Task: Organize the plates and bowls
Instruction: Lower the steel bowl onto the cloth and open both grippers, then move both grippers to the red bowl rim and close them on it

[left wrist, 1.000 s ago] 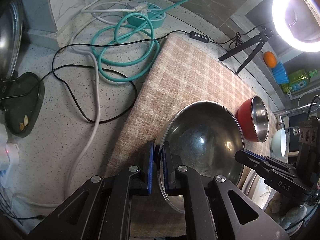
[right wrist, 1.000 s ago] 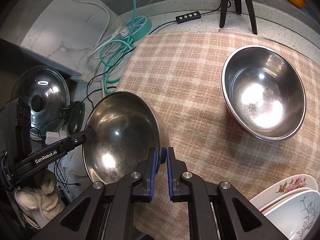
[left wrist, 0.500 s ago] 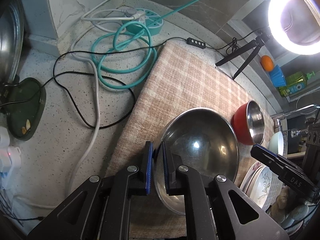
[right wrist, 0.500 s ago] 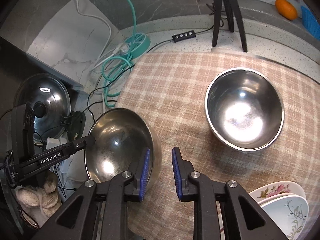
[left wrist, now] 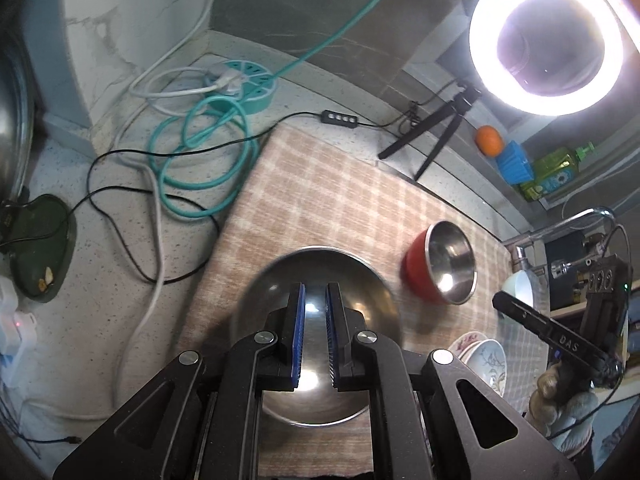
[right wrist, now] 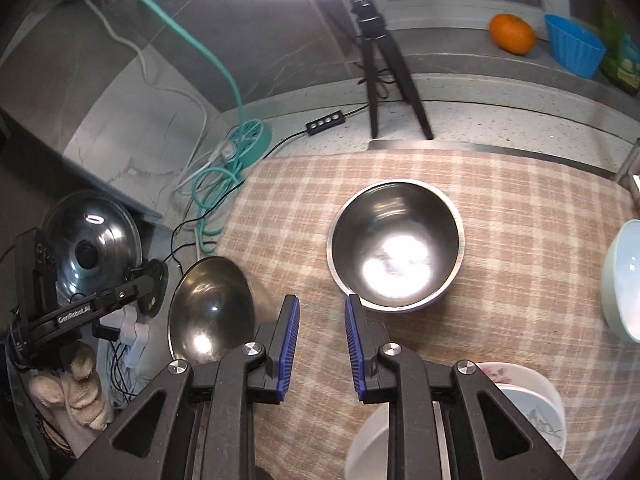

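A large steel bowl point(left wrist: 360, 280) sits at the left edge of the checked cloth point(left wrist: 320, 184). In the right wrist view this bowl point(right wrist: 212, 312) tilts, its far rim raised. My left gripper point(left wrist: 314, 286) hangs over its middle, pads close together; only the shiny inside shows in the narrow gap, no rim. My right gripper point(right wrist: 322, 299) is open and empty above bare cloth, between that bowl and a smaller steel bowl with a red outside point(right wrist: 396, 256). Floral plates point(right wrist: 532, 400) are stacked at the lower right, and a pale blue bowl point(right wrist: 624, 280) stands at the right edge.
A ring light on a black tripod point(left wrist: 432, 132) stands behind the cloth. Teal and black cables point(left wrist: 200, 160) coil on the counter to the left. A pot lid point(right wrist: 92, 248) leans at the far left. An orange point(right wrist: 512, 34) and a blue cup point(right wrist: 576, 46) sit on the back ledge.
My right gripper let go of the large bowl's rim, opened and drew away toward the red bowl. My left gripper rose; the rim no longer shows between its pads, and the bowl has tipped.
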